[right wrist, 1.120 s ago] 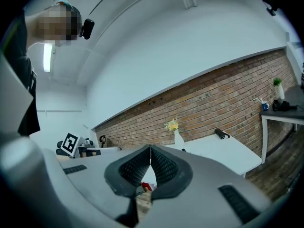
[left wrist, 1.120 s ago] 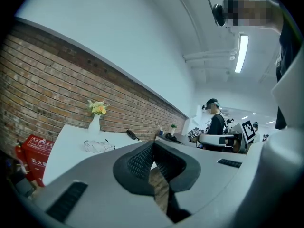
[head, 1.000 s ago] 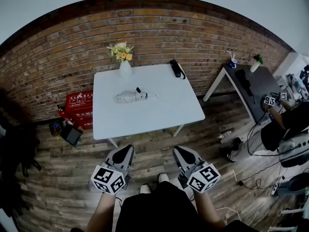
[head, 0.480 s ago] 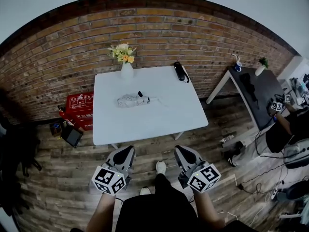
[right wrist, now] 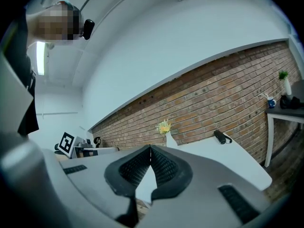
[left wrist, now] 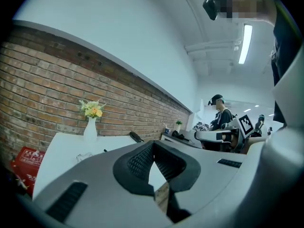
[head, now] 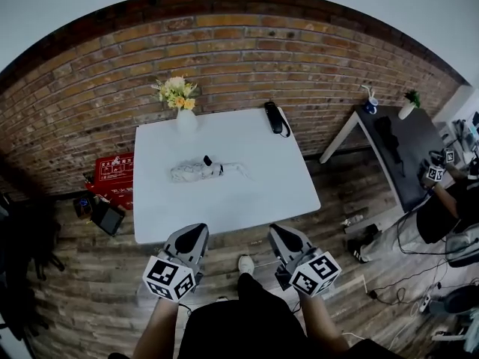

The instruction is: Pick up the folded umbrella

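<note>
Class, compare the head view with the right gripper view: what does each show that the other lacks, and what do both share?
Only the head view: the folded umbrella and the red box. Only the right gripper view: the right gripper seen close up, its jaws shut and empty, and a ceiling light. Both: the white table, the flower vase and the brick wall.

White table [head: 254, 193] and folded umbrella [head: 196, 171] nearer than before

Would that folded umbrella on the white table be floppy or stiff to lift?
The folded umbrella looks loosely bunched, so its fabric probably gives under a grip. Its dark handle suggests a stiff core. Lying flat, it seems unlikely to roll.
</note>
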`<state>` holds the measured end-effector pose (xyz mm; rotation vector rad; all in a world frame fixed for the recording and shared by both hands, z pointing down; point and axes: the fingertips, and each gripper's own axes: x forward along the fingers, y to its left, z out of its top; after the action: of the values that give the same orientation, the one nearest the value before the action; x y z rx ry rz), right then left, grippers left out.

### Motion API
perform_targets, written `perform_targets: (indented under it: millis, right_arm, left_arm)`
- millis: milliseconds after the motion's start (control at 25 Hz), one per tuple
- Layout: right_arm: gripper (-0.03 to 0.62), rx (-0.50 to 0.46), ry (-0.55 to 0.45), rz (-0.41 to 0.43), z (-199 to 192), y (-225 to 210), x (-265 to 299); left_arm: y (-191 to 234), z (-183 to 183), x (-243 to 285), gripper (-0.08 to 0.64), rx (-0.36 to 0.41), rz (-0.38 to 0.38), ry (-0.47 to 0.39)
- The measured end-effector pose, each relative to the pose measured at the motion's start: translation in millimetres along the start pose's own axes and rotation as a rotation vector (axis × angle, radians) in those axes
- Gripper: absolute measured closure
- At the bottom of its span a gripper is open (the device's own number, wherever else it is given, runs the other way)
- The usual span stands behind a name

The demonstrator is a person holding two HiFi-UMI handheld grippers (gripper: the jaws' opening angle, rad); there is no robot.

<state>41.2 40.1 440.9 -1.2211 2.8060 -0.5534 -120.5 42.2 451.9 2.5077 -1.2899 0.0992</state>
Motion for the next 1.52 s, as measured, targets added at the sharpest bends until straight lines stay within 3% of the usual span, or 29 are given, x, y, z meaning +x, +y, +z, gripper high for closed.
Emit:
perform_targets:
  millis: [720, 1080, 1520]
  right_arm:
    - [0.572, 0.004, 0.045, 0.156, 34.2, -114.0, 82.1]
    - [0.572, 0.008, 0.070, 0.184, 36.1, -142.5, 106.7]
    - [0.572, 0.028, 0.077, 0.127, 38.2, -153.4, 129.5]
  left_arm:
    - [28.8, 28.8, 125.5, 0.548, 0.016, 0.118, 0.033]
    - [44.1, 25.1, 166.6, 0.548, 0.033, 0.106, 0.090]
    - [78.5, 8.5, 206.6, 0.548, 0.184, 0.034, 0.230]
